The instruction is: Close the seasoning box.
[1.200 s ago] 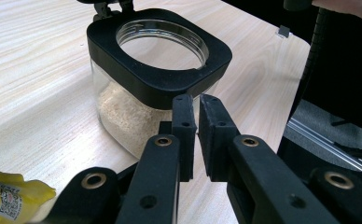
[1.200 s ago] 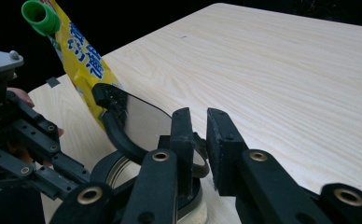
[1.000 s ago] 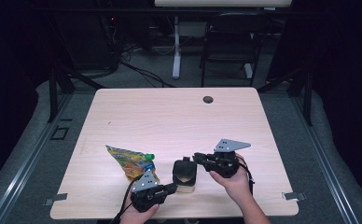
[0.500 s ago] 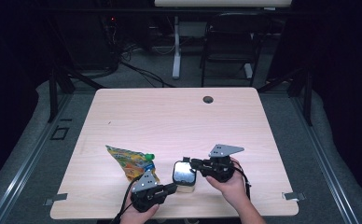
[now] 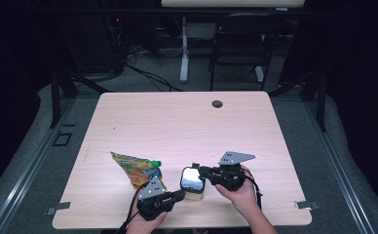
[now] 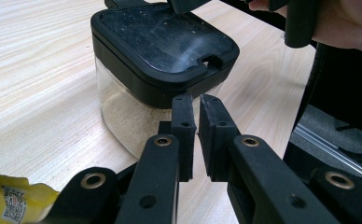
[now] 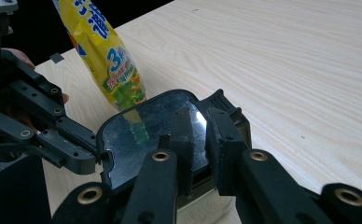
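Observation:
A small clear container (image 5: 194,195) holding pale powder stands near the table's front edge, capped by a black lid (image 5: 192,179) that glints. My right gripper (image 5: 201,171) comes in from the right. Its jaws (image 7: 198,119) are nearly together across the lid's (image 7: 142,135) edge beside a ridged tab (image 7: 223,106). My left gripper (image 5: 180,194) is shut with nothing between its pads. Its tips (image 6: 196,103) sit against the container's clear wall (image 6: 123,116), just under the lid (image 6: 160,42). A yellow snack bag (image 5: 134,168) lies to the left.
The snack bag (image 7: 105,56) lies close behind my left gripper (image 7: 88,156). A round cable hole (image 5: 217,104) sits near the table's far edge. A chair (image 5: 238,44) and desk legs stand beyond the table, and dark floor surrounds it.
My right gripper has shifted slightly left and down onto the container's lid. The lid has gone from dark to a bright glint. The left gripper has stayed put.

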{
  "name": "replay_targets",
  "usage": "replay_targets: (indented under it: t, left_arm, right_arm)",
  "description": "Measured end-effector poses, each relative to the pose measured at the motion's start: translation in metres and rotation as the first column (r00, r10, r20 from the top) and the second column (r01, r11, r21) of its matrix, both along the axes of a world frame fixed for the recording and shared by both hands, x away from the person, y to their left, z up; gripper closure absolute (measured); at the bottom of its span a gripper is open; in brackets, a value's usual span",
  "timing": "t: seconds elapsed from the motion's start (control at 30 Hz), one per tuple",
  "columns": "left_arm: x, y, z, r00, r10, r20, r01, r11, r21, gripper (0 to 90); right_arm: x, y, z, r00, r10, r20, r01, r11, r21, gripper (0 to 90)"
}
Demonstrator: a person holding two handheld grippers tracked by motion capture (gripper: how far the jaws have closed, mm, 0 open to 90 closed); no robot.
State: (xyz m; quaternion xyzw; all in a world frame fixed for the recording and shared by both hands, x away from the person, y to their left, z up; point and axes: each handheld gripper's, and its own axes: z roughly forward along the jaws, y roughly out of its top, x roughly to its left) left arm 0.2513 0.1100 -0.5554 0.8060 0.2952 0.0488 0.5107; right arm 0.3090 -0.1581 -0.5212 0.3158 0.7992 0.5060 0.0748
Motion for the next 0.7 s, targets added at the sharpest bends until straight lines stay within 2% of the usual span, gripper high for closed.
replay_targets:
  t: [0.43, 0.57, 0.7]
  left_arm:
    - [-0.002, 0.006, -0.001, 1.0, 0.003, -0.001, -0.003, 0.9999, 0.016, 83.0]
    - [-0.002, 0.011, 0.002, 1.0, 0.009, 0.001, -0.009, 0.9996, 0.025, 82.8]
    - [-0.004, 0.014, 0.007, 0.9999, 0.001, 0.012, -0.002, 0.9997, 0.023, 82.4]
  right_arm:
    - [-0.001, 0.0, 0.001, 1.0, -0.004, 0.004, 0.004, 1.0, -0.005, 80.5]
    - [-0.001, 0.0, 0.001, 1.0, -0.002, 0.008, 0.002, 1.0, -0.016, 80.0]
    - [-0.003, 0.001, 0.003, 0.9999, -0.001, 0.013, 0.001, 1.0, -0.003, 79.1]
